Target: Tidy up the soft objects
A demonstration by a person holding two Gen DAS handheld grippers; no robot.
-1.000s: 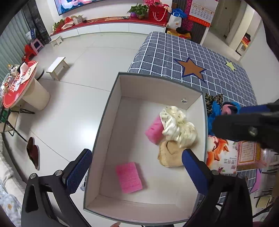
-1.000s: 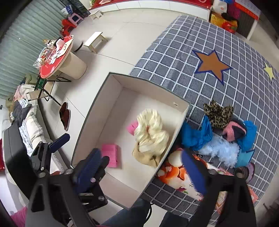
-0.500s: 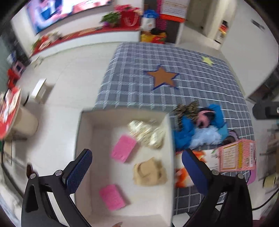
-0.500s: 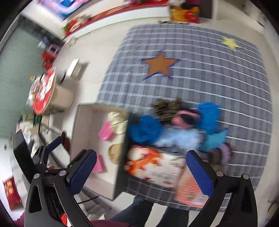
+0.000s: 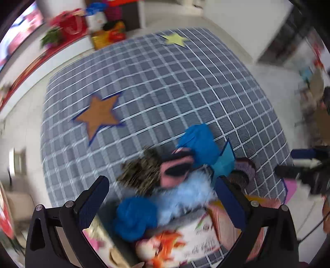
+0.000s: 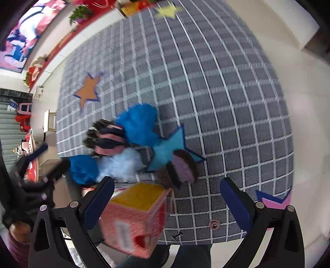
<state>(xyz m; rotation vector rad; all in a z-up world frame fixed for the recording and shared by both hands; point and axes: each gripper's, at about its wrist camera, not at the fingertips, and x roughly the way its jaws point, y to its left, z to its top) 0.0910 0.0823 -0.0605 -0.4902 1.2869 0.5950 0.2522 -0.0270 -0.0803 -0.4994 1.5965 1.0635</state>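
Grey checked rug (image 5: 165,86) on the pale tiled floor (image 6: 305,86)
A heap of fluffy soft things (image 5: 185,169) and a pink carton (image 6: 134,218) lie on it.

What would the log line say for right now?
left gripper: open, empty | right gripper: open, empty | soft pile: on rug

Two bright blue fluffy pieces (image 6: 137,123), one pale blue (image 6: 121,162), one leopard-print (image 5: 140,173), one printed carton (image 6: 134,218).

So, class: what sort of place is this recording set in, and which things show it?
Probably a home living room: a checked rug with star patches on a tiled floor, a television on the wall, and potted plants on a low red-topped cabinet.
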